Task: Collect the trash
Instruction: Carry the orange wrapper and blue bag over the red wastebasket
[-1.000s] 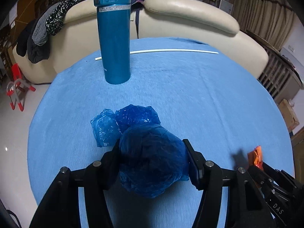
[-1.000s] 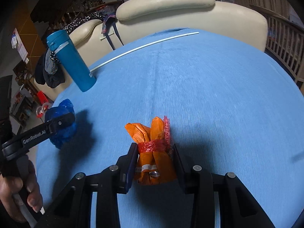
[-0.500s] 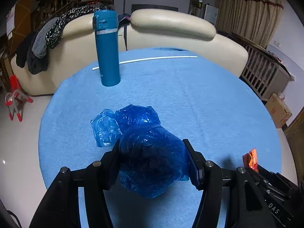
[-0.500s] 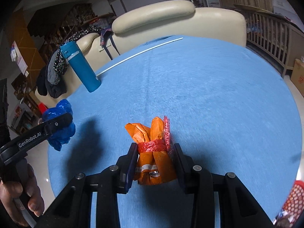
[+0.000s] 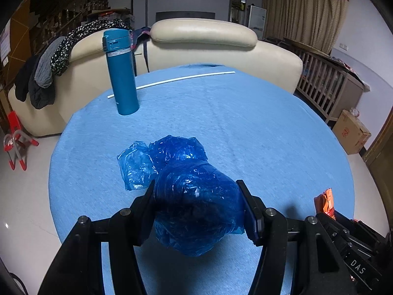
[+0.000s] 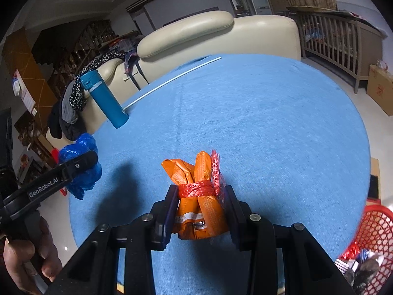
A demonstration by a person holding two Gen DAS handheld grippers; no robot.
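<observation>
Left gripper [image 5: 197, 204] is pinching a crumpled blue plastic bag [image 5: 196, 206]
Right gripper [image 6: 200, 211] is clamping an orange wrapper bundle [image 6: 199, 196] above the blue table [image 6: 270, 127], a red basket [image 6: 371, 233] sitting nearby

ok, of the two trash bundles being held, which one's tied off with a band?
The orange bundle in the right gripper: a red mesh band cinches its neck. The blue plastic bag in the left gripper is just crumpled, with no tie visible.
</observation>
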